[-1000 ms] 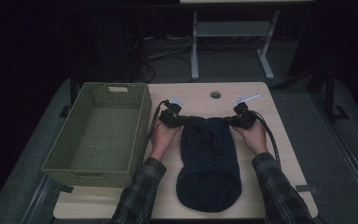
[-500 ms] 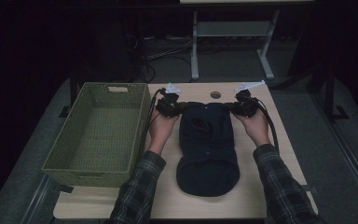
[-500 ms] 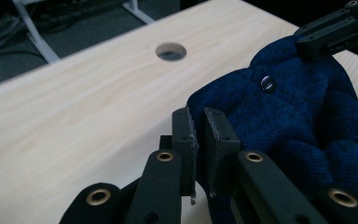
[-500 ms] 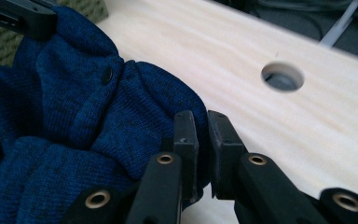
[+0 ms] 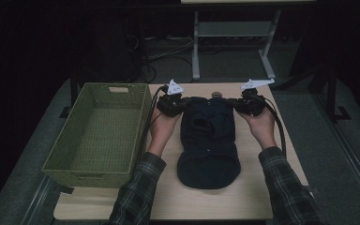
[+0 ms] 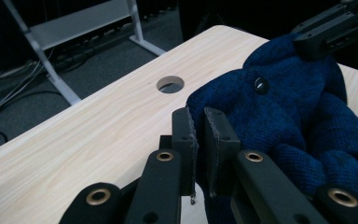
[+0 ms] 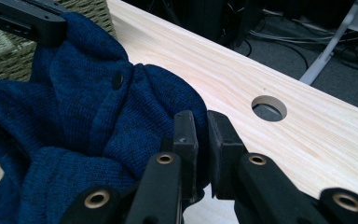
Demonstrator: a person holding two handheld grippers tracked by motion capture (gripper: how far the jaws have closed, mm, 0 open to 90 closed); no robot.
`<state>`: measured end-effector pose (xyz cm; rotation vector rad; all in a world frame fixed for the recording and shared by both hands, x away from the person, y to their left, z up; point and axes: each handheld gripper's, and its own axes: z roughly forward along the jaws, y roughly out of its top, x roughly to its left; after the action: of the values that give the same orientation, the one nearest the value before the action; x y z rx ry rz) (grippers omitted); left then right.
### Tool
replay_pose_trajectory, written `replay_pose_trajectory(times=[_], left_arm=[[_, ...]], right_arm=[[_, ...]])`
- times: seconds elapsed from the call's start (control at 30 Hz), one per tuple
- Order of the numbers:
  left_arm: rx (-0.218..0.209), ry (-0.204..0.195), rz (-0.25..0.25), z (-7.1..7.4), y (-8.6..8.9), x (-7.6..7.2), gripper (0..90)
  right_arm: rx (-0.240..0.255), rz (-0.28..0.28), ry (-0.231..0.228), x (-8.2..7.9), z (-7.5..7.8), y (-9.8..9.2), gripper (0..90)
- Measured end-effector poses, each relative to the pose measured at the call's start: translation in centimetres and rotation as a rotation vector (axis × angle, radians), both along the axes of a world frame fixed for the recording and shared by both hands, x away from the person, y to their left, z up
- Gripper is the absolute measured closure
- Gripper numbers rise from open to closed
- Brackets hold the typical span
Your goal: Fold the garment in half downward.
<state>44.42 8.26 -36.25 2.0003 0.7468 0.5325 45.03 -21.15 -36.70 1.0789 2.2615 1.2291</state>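
Note:
A dark blue knitted garment [image 5: 208, 140] with a small button [image 6: 260, 85] lies lengthwise on the wooden table [image 5: 168, 197]. Its far end is lifted off the table between the two grippers. My left gripper [image 5: 176, 105] is shut on the garment's far left corner, with the knit [image 6: 298, 116] pinched between the pads [image 6: 199, 116]. My right gripper [image 5: 244, 105] is shut on the far right corner, also with knit [image 7: 74, 116] between the pads [image 7: 200, 119]. Each gripper view shows the other gripper across the cloth: the right [image 6: 335, 28] and the left [image 7: 23, 18].
An empty green woven basket [image 5: 98, 136] stands at the table's left, right beside my left forearm. A round cable hole [image 5: 217, 95] sits in the table just beyond the garment. Behind the table are a metal stand [image 5: 197, 47] and cables on the floor.
Both hands have risen and moved toward the far edge, and the garment's far end has come up with them. The cloth has slid away from the front edge.

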Motion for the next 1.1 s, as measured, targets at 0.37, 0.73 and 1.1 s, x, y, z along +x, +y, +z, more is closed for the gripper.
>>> replay_pose_trajectory(times=[0.37,0.73,1.1], left_arm=[[0.017,-0.029,-0.044,-1.4,0.2,-3.2,83.1],[-0.025,-0.069,-0.029,0.8,0.3,-2.4,83.0],[-0.052,-0.106,-0.05,2.6,1.0,-3.5,82.8]], right_arm=[[0.019,0.038,-0.014,-3.6,-1.3,-0.4,82.5],[0.003,0.028,-0.068,-3.4,0.7,0.0,82.5],[0.055,0.047,-0.115,-4.1,3.0,-0.3,82.2]])
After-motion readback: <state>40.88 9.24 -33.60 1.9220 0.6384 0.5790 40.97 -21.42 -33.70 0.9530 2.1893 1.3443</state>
